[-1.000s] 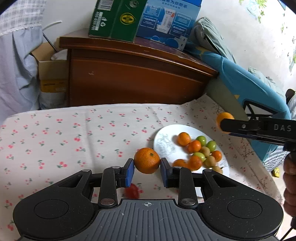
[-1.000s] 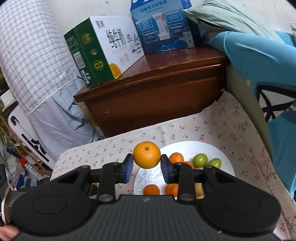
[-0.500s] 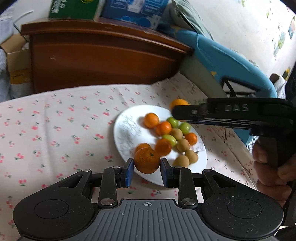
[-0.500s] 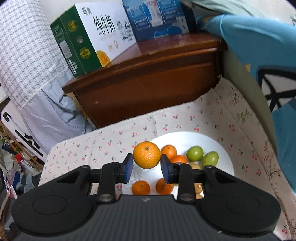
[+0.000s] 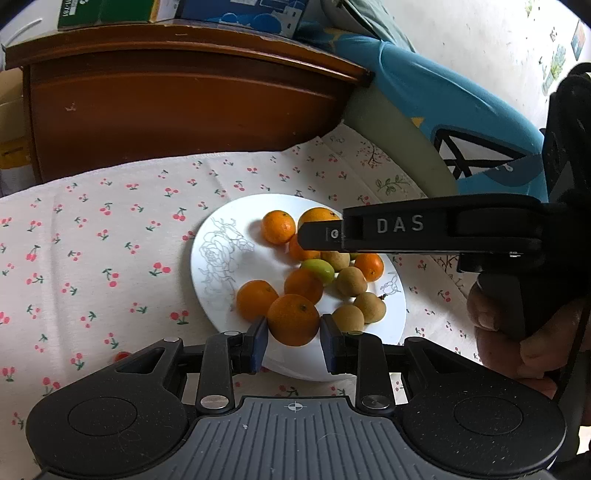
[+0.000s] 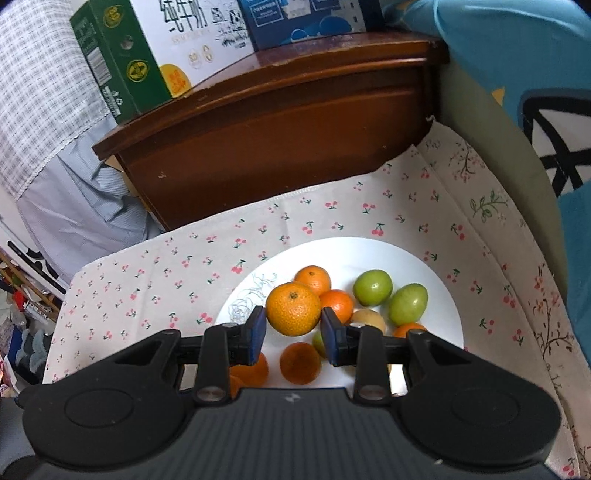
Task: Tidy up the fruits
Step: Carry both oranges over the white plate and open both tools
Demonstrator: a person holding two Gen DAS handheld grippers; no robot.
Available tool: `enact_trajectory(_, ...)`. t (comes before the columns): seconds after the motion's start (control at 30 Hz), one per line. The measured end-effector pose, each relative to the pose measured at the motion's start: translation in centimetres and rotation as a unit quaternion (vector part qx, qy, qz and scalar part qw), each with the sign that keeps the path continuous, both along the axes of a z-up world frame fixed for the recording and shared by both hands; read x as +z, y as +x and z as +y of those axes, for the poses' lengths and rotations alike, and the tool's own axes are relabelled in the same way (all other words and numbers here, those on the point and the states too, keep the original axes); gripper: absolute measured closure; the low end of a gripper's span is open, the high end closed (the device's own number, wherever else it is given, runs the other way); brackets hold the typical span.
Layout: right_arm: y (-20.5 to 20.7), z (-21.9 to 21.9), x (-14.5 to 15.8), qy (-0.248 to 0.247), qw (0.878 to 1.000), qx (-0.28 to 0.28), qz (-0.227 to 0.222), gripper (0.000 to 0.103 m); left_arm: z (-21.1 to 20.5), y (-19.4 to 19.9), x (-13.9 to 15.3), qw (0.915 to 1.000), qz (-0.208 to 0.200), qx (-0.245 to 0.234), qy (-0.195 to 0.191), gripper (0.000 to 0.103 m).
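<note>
Mandarins fill both tools. The left tool (image 5: pixel 293 345) grips a mandarin (image 5: pixel 293 319) between its blue pads (image 5: pixel 258 345), holding it over the near rim of the white plate (image 5: pixel 221 266). A second ago that same fruit hung over the bare cherry-print cloth (image 5: pixel 92 266) left of the plate, with a small red fruit (image 5: pixel 121 356) below it; now the red fruit lies on the cloth just off the plate's near left edge, and the tool has travelled right and forward until the plate sits straight ahead.

The right tool (image 6: pixel 293 334) is clamped on a second mandarin (image 6: pixel 293 308), which hangs above the heap on the plate (image 6: pixel 436 280). A second ago it was well above the cloth at the plate's left edge; since then it has dropped lower and closer, so the plate fills more of the right wrist view. In the left wrist view the right tool (image 5: pixel 321 234) reaches across from the right, its tip over the far fruits, where earlier it stood off beyond the plate's right side.

On the plate lie small oranges (image 5: pixel 278 226), two green fruits (image 6: pixel 372 287) and several brownish ones (image 5: pixel 351 281). Behind the cloth stands a dark wooden cabinet (image 6: pixel 280 122) carrying a green-and-white carton (image 6: pixel 140 55) and a blue box (image 6: pixel 306 18).
</note>
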State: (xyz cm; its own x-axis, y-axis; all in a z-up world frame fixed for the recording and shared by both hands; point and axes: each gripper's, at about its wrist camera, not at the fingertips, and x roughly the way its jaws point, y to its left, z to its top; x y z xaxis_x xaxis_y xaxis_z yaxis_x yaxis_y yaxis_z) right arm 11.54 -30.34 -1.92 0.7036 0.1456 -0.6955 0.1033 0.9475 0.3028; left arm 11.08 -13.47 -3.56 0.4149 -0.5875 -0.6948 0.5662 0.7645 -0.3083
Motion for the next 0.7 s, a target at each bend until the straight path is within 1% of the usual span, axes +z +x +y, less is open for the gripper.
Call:
enact_trajectory(0.07, 0.1, -0.1, -0.1, -0.001, 1.000, -0.007, 0.000, 0.068, -0.2, 0.0, 0.0, 1.0000, -0.001, 0.000, 0.001, 0.074)
enact_trajectory(0.23, -0.1, -0.3, 0.2, -0.001, 1.000, -0.014, -0.007, 0.068, -0.4, 0.0, 0.3, 0.9999, -0.010, -0.001, 0.003, 0.072)
enact_trajectory(0.27, -0.2, -0.3, 0.3, -0.001, 1.000, -0.015, -0.009, 0.068, -0.4, 0.0, 0.4, 0.9999, -0.011, 0.000, 0.004, 0.063)
enact_trajectory(0.3, -0.2, -0.3, 0.4, -0.001, 1.000, -0.016, -0.011, 0.068, -0.3, 0.0, 0.5, 0.9999, -0.013, 0.003, 0.005, 0.052)
enact_trajectory(0.33, -0.2, -0.3, 0.5, -0.002, 1.000, -0.017, -0.012, 0.068, -0.1, -0.1, 0.6, 0.9998, -0.016, 0.007, 0.004, 0.047)
enact_trajectory(0.37, -0.2, -0.3, 0.6, -0.003, 1.000, -0.019, -0.015, 0.068, 0.0, -0.2, 0.8, 0.9997, -0.022, 0.012, 0.005, 0.039)
enact_trajectory(0.4, -0.3, -0.3, 0.7, -0.004, 1.000, -0.020, -0.017, 0.067, 0.1, -0.2, 1.0, 0.9995, -0.025, 0.016, 0.007, 0.035)
enact_trajectory(0.43, -0.4, -0.3, 0.8, -0.003, 1.000, -0.022, -0.019, 0.067, 0.1, -0.3, 1.2, 0.9994, -0.028, 0.018, 0.009, 0.033)
enact_trajectory(0.5, -0.5, -0.4, 1.0, -0.002, 0.999, -0.023, -0.022, 0.066, 0.2, -0.4, 1.4, 0.9992, -0.031, 0.022, 0.014, 0.025)
enact_trajectory(0.7, -1.0, -0.2, 1.5, -0.003, 0.999, -0.024, -0.028, 0.064, 0.7, -0.8, 1.9, 0.9984, -0.033, 0.037, 0.027, 0.024)
